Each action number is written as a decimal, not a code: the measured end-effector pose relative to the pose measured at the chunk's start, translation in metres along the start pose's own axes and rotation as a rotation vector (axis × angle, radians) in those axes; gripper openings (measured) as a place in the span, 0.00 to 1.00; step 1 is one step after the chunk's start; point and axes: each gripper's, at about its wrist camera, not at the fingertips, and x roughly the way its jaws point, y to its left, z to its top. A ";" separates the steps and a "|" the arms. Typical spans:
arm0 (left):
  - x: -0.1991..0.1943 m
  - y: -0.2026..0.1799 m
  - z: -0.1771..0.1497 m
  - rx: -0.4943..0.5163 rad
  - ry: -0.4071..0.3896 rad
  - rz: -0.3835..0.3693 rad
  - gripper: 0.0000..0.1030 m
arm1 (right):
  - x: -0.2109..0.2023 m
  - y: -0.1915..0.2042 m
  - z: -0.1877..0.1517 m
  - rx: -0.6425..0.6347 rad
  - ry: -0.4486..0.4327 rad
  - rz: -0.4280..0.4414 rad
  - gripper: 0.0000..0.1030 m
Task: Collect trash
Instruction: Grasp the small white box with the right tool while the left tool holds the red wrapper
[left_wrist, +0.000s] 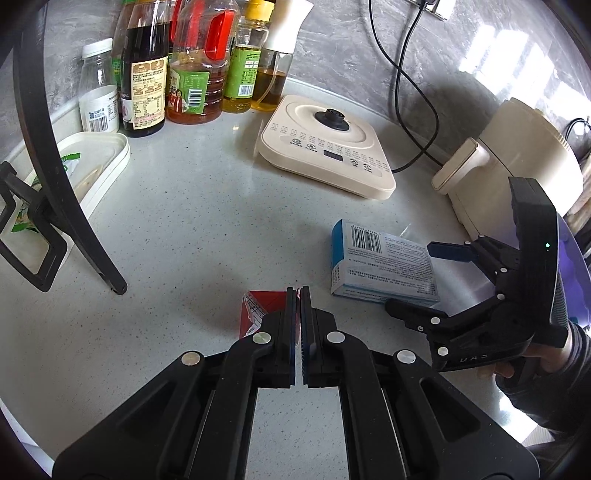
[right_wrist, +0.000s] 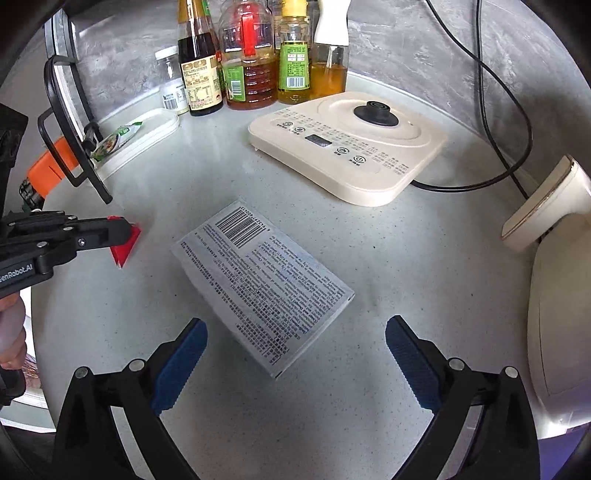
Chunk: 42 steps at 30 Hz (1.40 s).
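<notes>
- Speckled grey stone is forming the countertop (right_wrist: 207, 184), which is carrying everything here.
- Red paper packaging (left_wrist: 258, 306) is sitting pinched between the pressed-together fingers of the left gripper (left_wrist: 298, 295), low over the counter toward its near edge; in the right wrist view the same red scrap (right_wrist: 125, 247) is showing at the tip of that gripper (right_wrist: 122, 232).
- A blue-and-white box (left_wrist: 384, 266) is lying flat, barcode side up, just right of the red packaging and nearer the counter's near edge than the cream appliance base (left_wrist: 328, 144).
- The right gripper (right_wrist: 295, 365) is hovering with its blue-padded fingers (right_wrist: 181, 365) spread wide, one on each side of the box's near corner (right_wrist: 266, 288), not touching it.
- Oil and sauce bottles (left_wrist: 192, 74) are standing in a row along the back edge against the grey wall.
- A white tray (left_wrist: 96, 158) is resting toward the back left corner with a green-printed sachet (right_wrist: 114, 142) lying in it.
- A black cord (right_wrist: 509, 110) is running from the appliance base up the wall, and a cream appliance (right_wrist: 554, 295) is standing at the right edge.
</notes>
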 end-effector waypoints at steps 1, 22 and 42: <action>-0.001 0.001 -0.001 -0.004 0.000 0.002 0.03 | 0.004 0.002 0.002 -0.011 0.006 -0.003 0.92; -0.013 -0.018 0.014 0.064 -0.037 -0.029 0.03 | -0.012 0.008 0.025 -0.003 -0.043 0.045 0.61; -0.085 -0.106 0.068 0.250 -0.240 -0.183 0.03 | -0.175 -0.011 0.017 0.157 -0.334 -0.030 0.61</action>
